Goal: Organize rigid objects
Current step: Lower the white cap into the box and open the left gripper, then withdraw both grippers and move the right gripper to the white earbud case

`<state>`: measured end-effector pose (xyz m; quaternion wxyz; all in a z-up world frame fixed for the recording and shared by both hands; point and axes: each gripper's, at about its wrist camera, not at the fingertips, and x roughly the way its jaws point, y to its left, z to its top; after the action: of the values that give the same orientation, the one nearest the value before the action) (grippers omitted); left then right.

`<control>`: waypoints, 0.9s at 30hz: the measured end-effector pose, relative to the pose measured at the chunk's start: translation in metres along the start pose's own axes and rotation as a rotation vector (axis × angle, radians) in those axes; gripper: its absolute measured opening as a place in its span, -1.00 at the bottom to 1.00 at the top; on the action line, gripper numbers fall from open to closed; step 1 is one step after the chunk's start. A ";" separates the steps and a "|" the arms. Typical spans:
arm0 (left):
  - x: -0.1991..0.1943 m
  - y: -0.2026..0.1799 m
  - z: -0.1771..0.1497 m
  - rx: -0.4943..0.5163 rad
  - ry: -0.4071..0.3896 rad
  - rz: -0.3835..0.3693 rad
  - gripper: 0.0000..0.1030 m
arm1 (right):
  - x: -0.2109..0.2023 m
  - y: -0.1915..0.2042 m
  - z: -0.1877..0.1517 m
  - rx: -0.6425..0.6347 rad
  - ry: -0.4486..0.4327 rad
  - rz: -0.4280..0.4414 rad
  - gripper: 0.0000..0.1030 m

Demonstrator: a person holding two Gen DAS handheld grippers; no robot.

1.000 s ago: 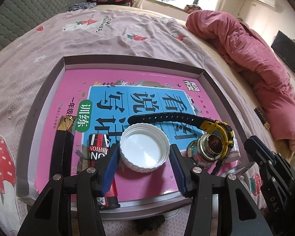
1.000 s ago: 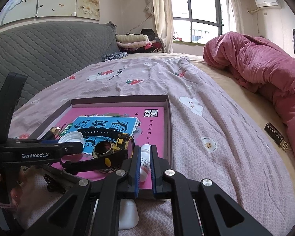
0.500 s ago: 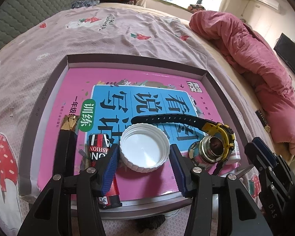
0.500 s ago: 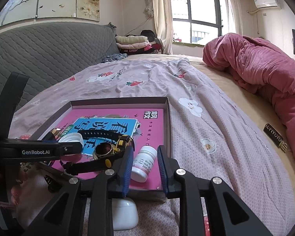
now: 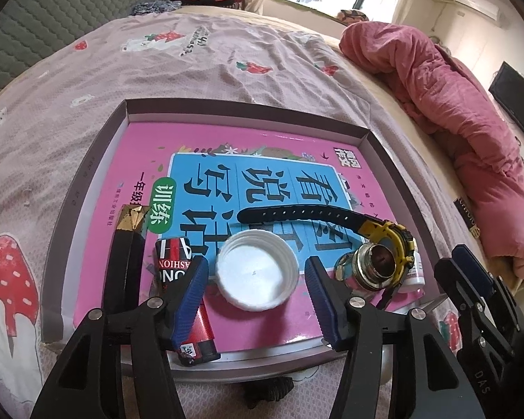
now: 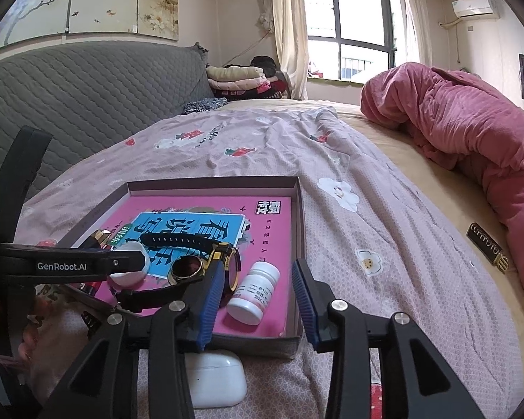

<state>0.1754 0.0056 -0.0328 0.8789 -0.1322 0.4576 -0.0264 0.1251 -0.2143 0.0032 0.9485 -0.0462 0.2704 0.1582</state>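
Note:
A shallow grey box tray on the bed holds a pink book. On the book lie a white jar lid, a yellow-and-black watch, a shiny metal cap, a red-black tube, a black bar with a gold tip and a white pill bottle. My left gripper is open, its fingers either side of the lid, apart from it. My right gripper is open around the pill bottle, which lies free on the book.
A white earbud case lies on the bedsheet just before the tray's near wall. A small black-and-gold item lies on the bed at right, beside a pink duvet. A grey quilted headboard runs along the left.
My right gripper has opened wide, from shut around the pill bottle to well apart, and drawn back a little. The bottle rests in the tray. My left gripper has risen slightly and stays open.

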 end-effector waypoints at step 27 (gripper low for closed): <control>-0.064 -0.001 -0.015 0.031 -0.059 0.027 0.18 | -0.031 0.017 -0.006 -0.050 -0.017 0.053 0.10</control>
<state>0.1259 0.0118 0.0101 0.8942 -0.1131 0.4327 -0.0175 0.0920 -0.2079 0.0147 0.9448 -0.0612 0.2594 0.1904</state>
